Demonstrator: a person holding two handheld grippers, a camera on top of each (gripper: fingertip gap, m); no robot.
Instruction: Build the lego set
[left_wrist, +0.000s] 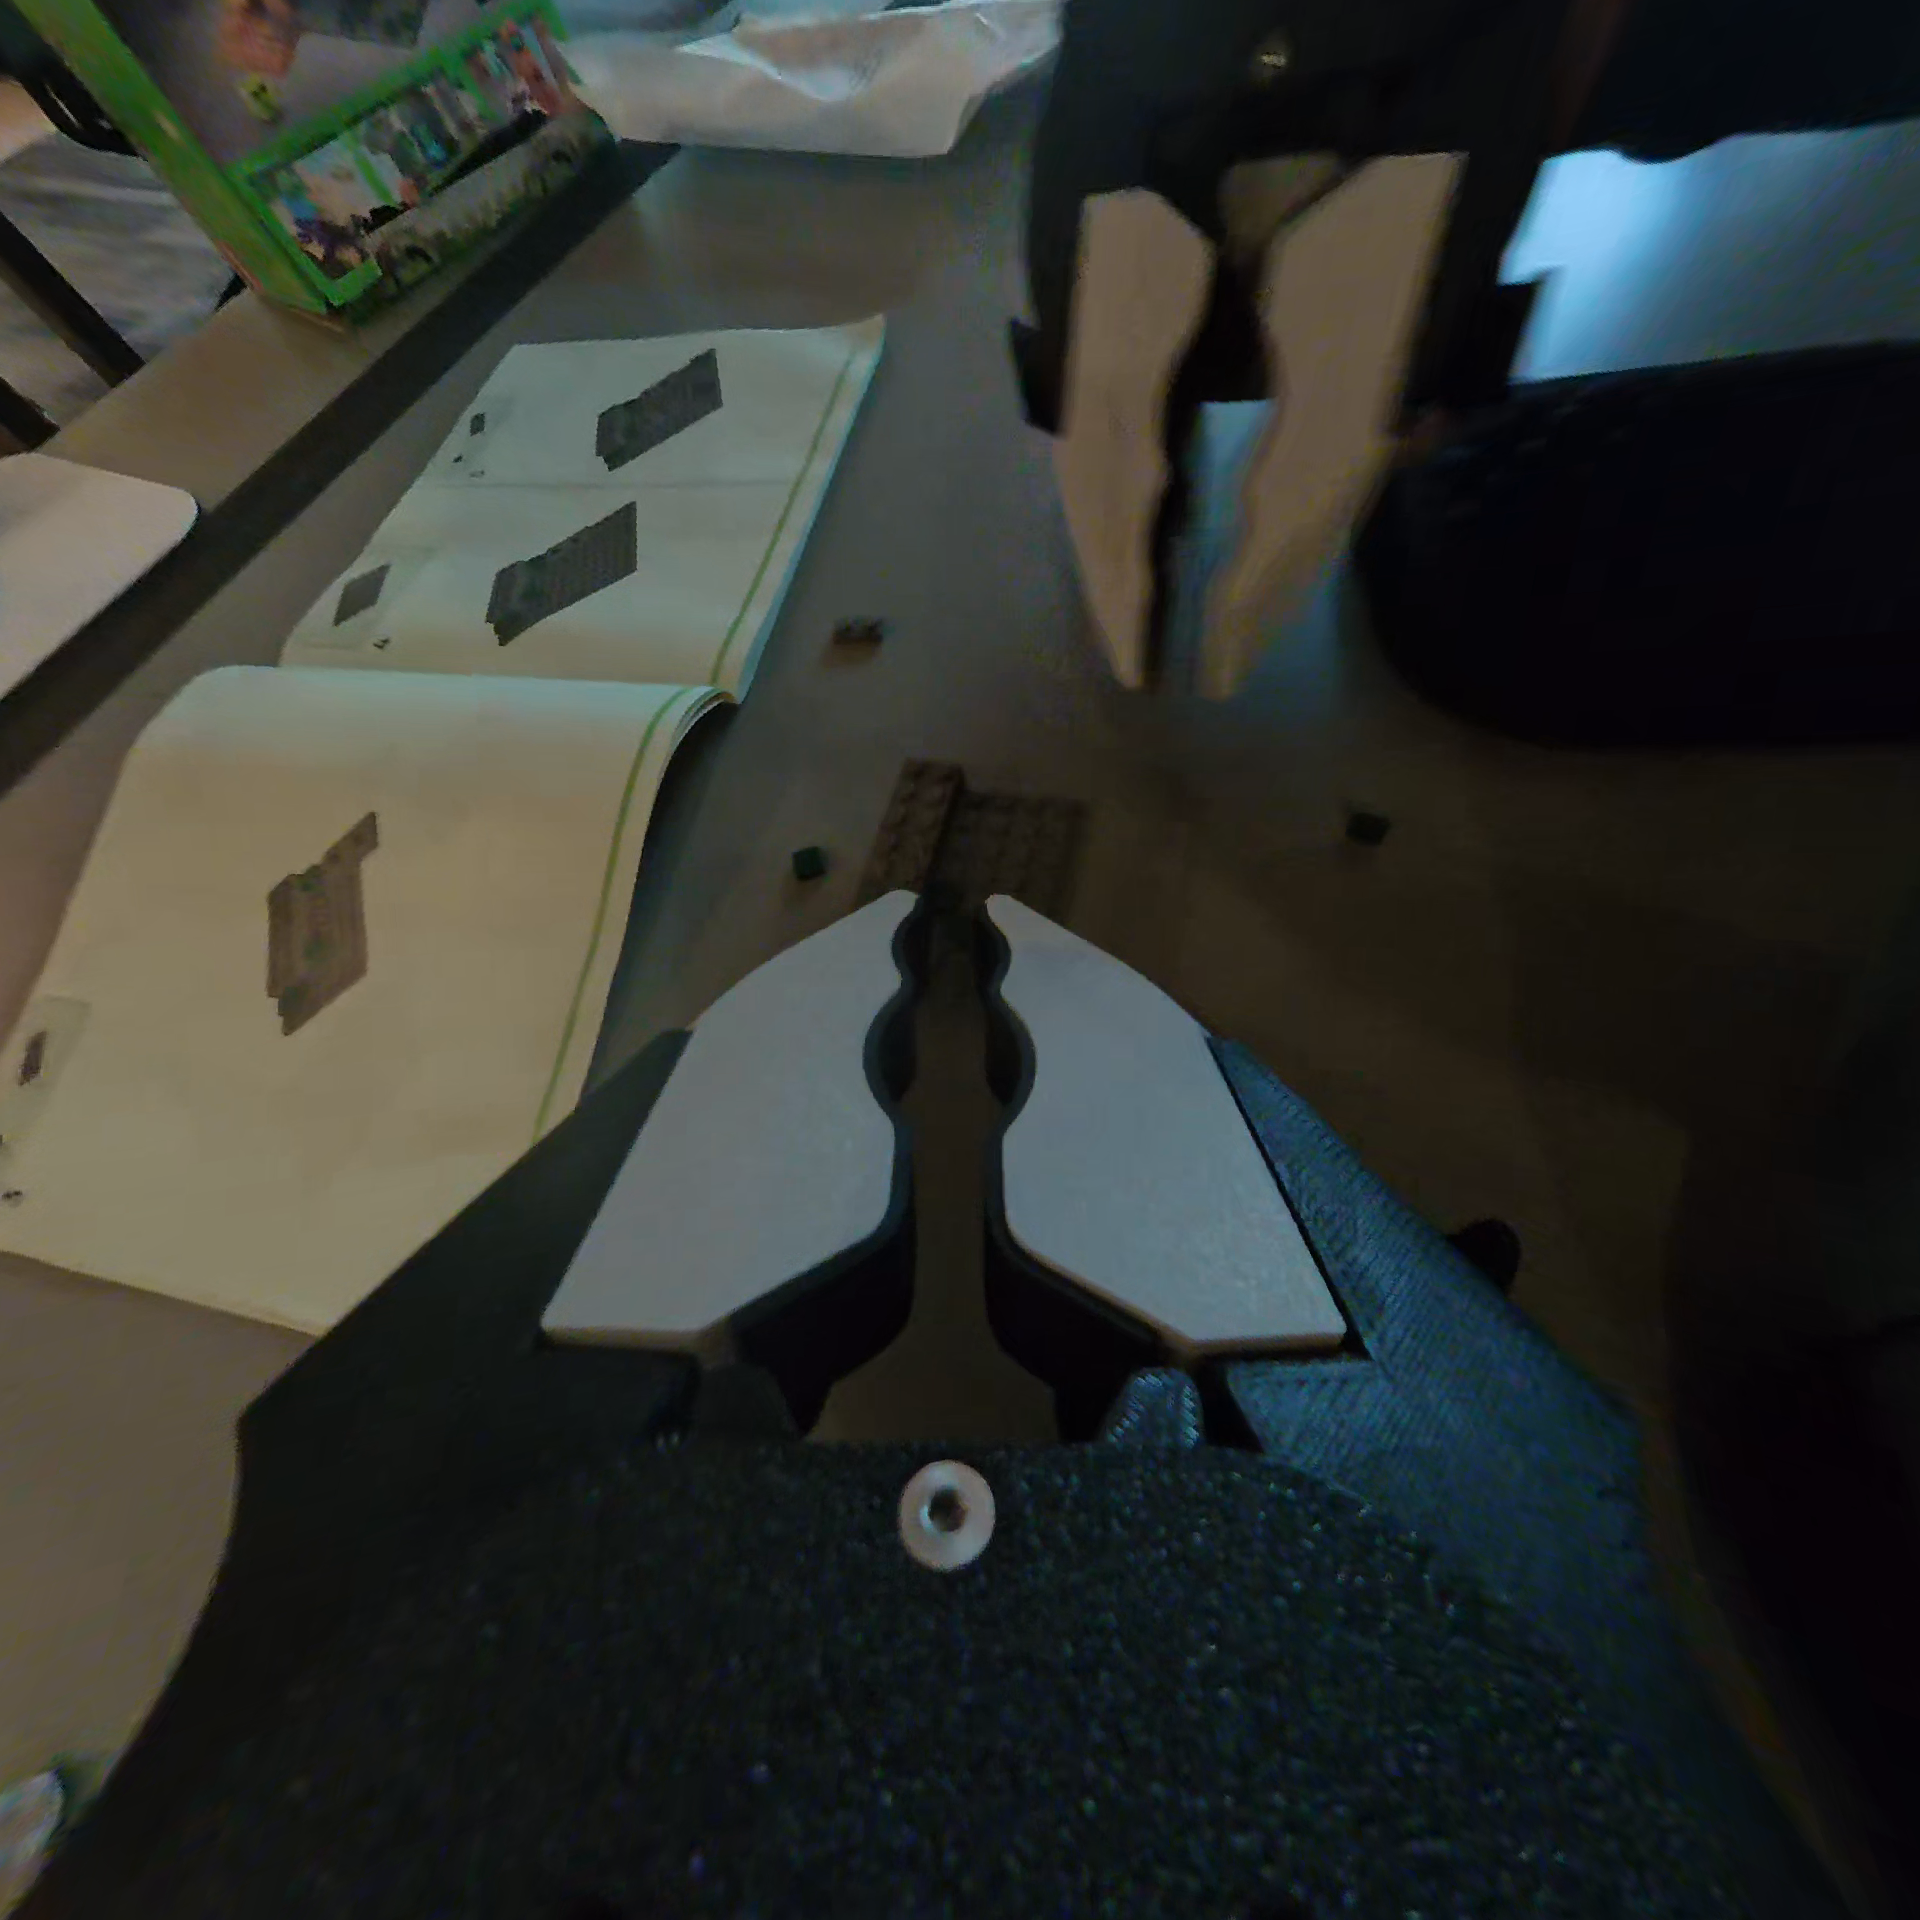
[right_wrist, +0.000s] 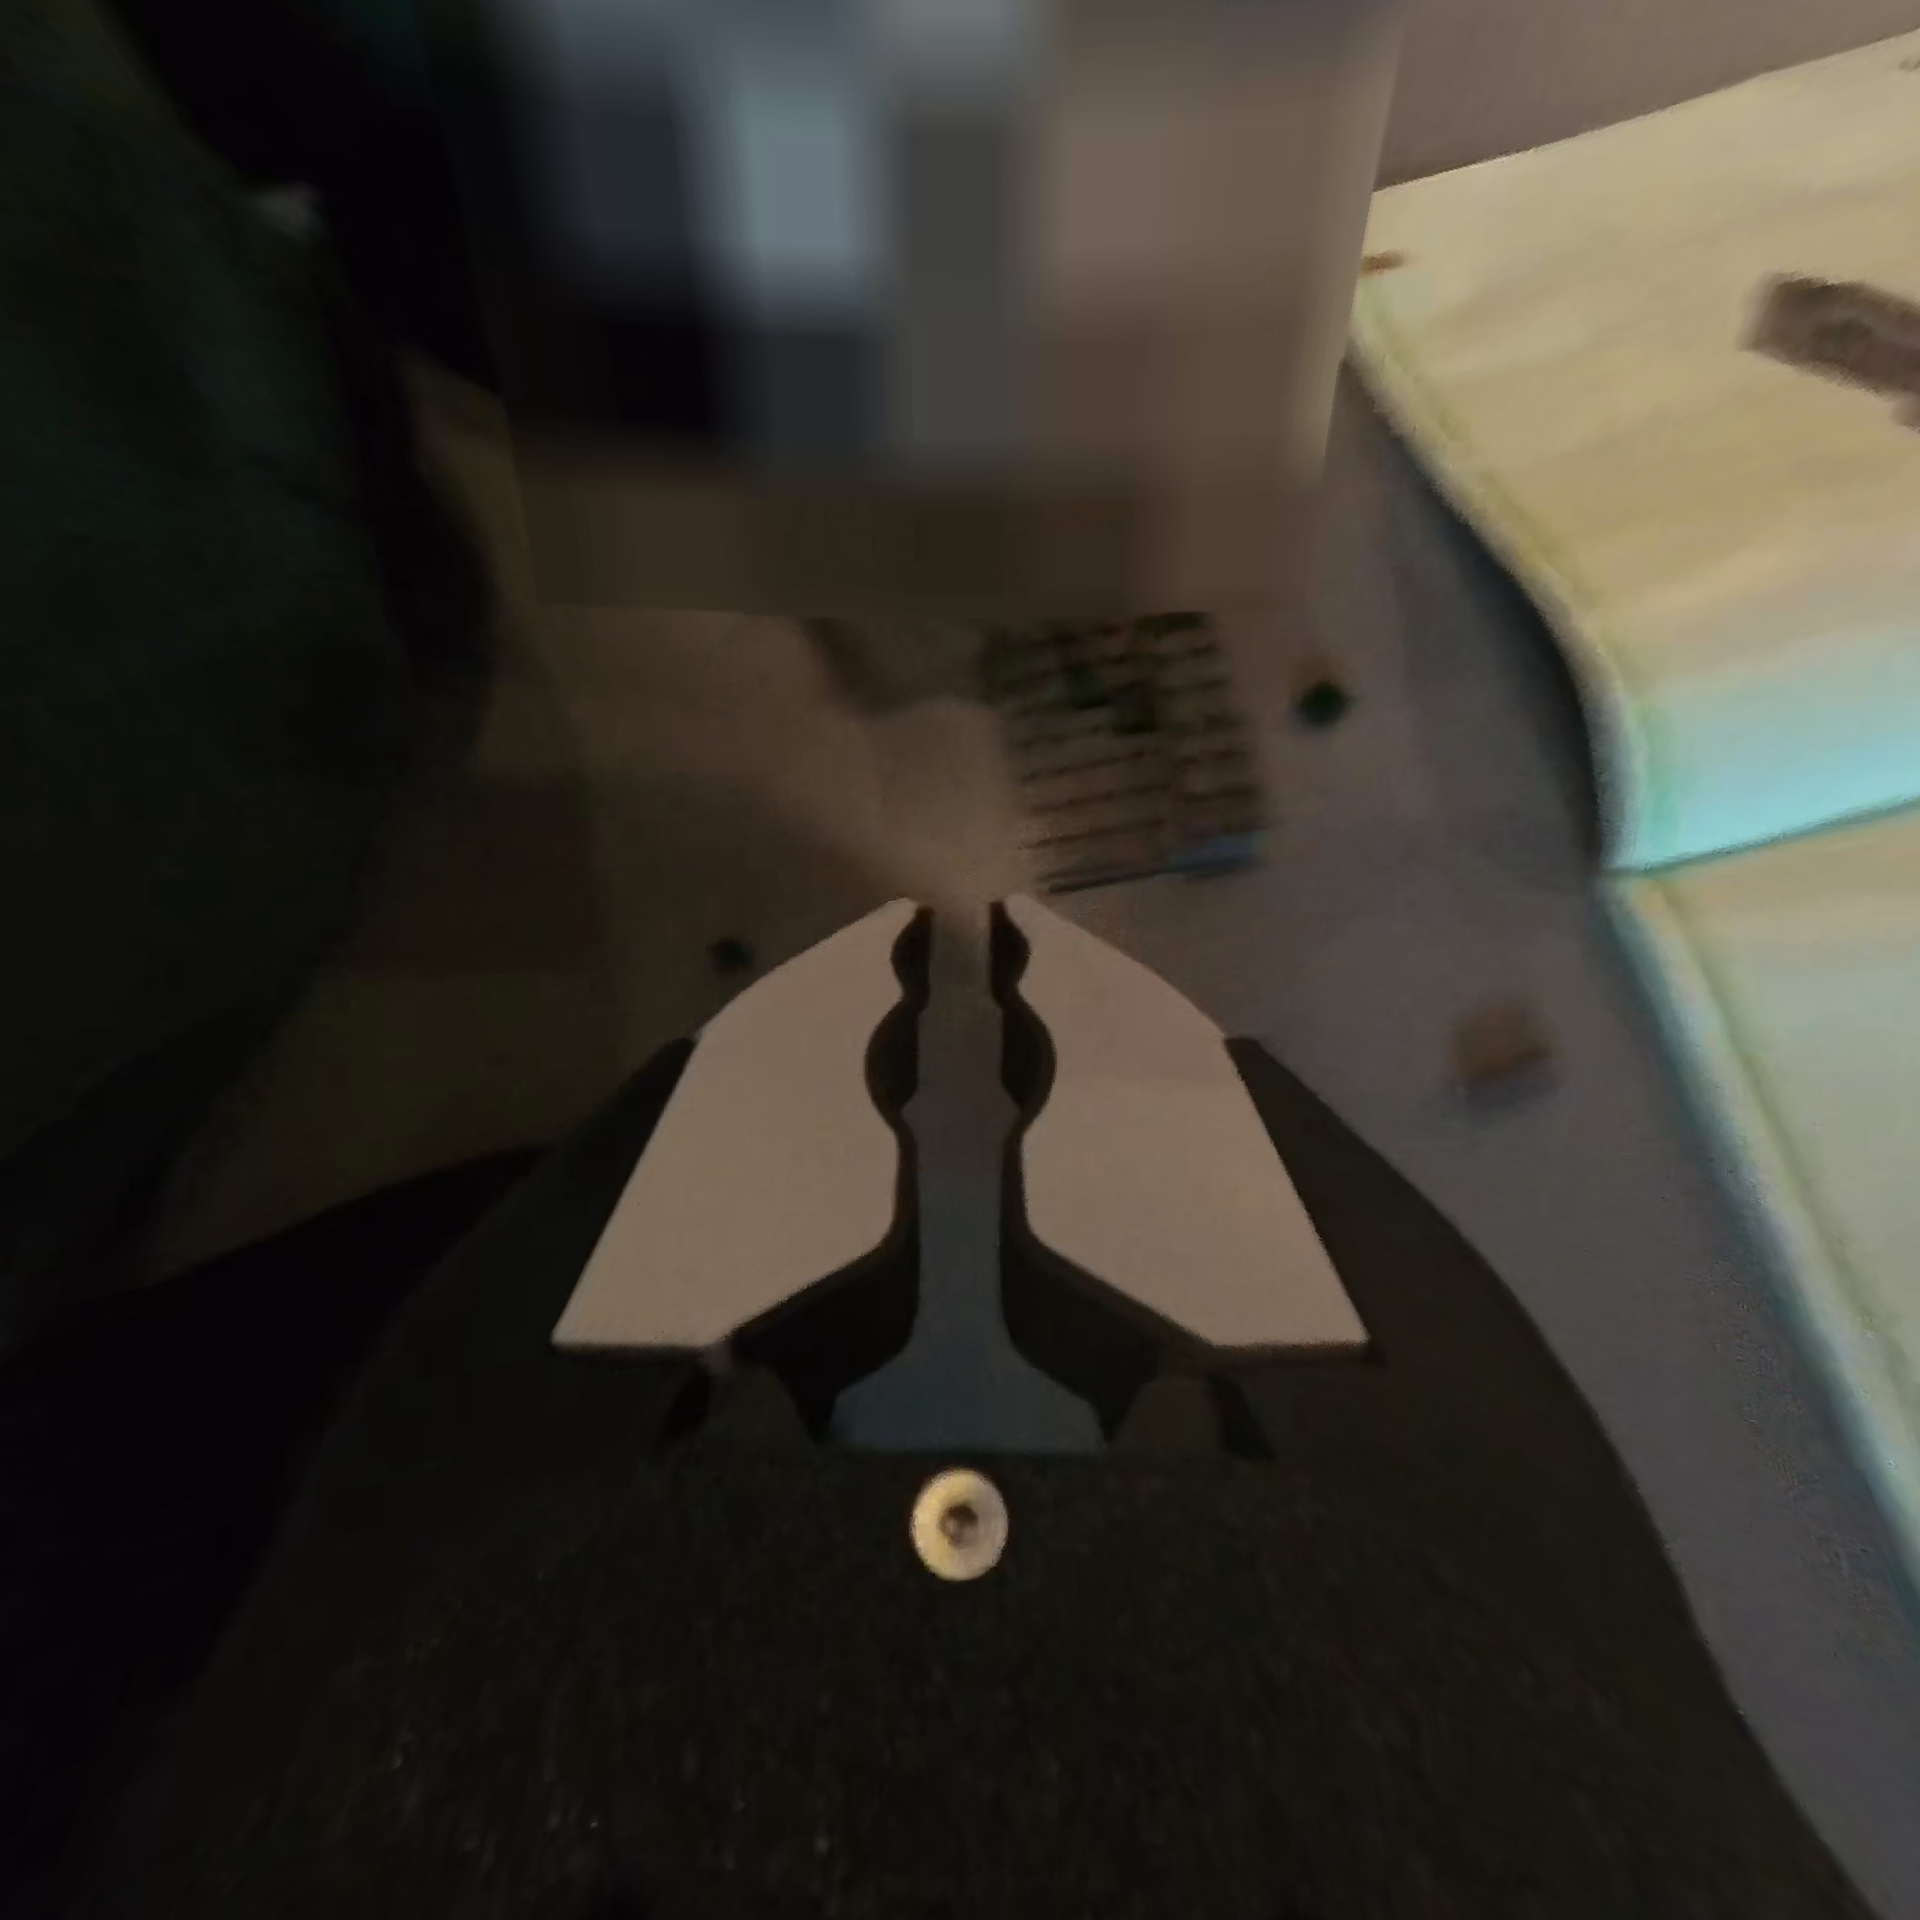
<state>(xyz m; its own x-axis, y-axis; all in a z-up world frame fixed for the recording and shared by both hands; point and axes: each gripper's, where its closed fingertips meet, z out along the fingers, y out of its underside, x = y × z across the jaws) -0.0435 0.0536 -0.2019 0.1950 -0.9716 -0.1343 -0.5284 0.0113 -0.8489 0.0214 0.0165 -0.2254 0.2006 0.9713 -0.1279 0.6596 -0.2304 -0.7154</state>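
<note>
A dark grey lego plate (left_wrist: 982, 831) lies flat on the table just ahead of my left gripper (left_wrist: 954, 912). The left fingertips stand a narrow gap apart with the plate's near edge between them. The plate also shows, blurred, in the right wrist view (right_wrist: 1127, 748). My right gripper (left_wrist: 1174, 675) hangs above the table beyond the plate, tips pointing down, a narrow gap between them and nothing visible in it; in its own view (right_wrist: 956, 914) table shows through the gap. Small dark green pieces (left_wrist: 808, 862) (left_wrist: 1366, 828) and a tan piece (left_wrist: 857, 631) lie loose around the plate.
An open instruction booklet (left_wrist: 416, 831) lies left of the plate; it also shows in the right wrist view (right_wrist: 1714, 520). A green set box (left_wrist: 364, 156) and a white paper bag (left_wrist: 831, 73) stand at the back. A large dark object (left_wrist: 1662, 540) fills the right side. The gap from one gripper's tips to the other's is roughly 9 cm. It is some 5 cm from my right tips to the dark grey lego plate (left_wrist: 982, 831). My right wrist view (right_wrist: 1152, 824) looks at it from another angle. Between my right fingertips and the tan piece (left_wrist: 857, 631) there is roughly 11 cm.
</note>
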